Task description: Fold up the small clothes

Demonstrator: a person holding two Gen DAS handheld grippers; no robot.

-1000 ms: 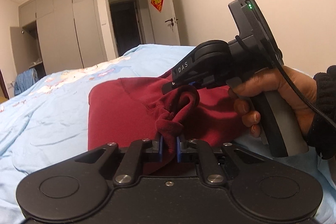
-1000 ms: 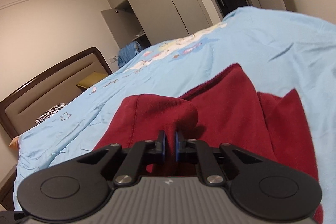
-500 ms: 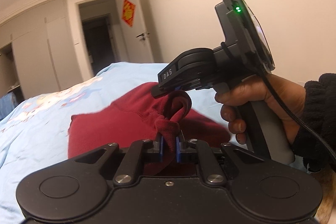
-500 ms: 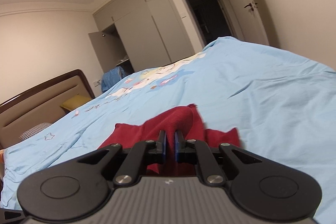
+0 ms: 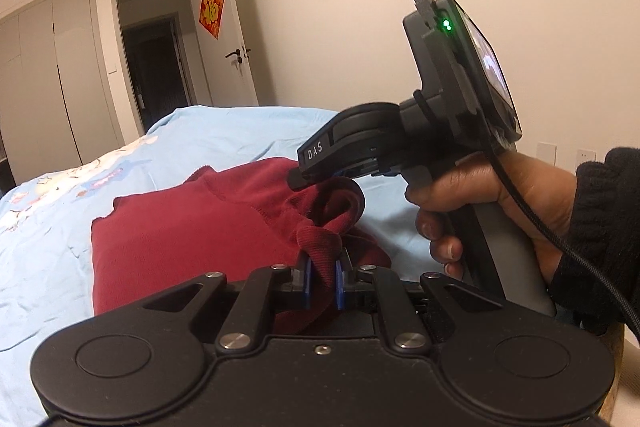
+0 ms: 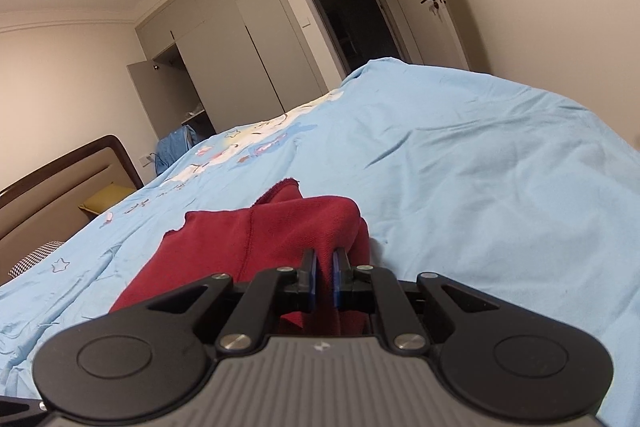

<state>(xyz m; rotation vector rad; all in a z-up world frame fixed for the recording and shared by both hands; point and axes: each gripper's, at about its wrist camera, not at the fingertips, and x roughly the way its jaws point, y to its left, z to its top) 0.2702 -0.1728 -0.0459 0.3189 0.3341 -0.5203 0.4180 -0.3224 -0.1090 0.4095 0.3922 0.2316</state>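
Note:
A dark red garment (image 5: 188,239) lies partly folded on the light blue bedspread (image 5: 48,227). My left gripper (image 5: 322,277) is shut on a bunched ribbed edge of it. In the left wrist view my right gripper (image 5: 296,181) hovers just beyond, held by a person's hand (image 5: 500,203), with a loop of the red cloth hanging from its tip. Seen from the right wrist, my right gripper (image 6: 324,281) is shut on a fold of the red garment (image 6: 224,247), whose far edge rests on the bedspread (image 6: 480,187).
A brown headboard (image 6: 60,179) and a yellow pillow (image 6: 106,197) lie at the left. Grey wardrobes (image 6: 240,51), a dark doorway (image 6: 352,19) and a white door (image 6: 432,11) with a red decoration stand beyond the bed. A wall rises at the right.
Both grippers have carried the held red edge across the bed while staying shut. More of the garment now lies flat on the bedspread, and the views have swung towards the door.

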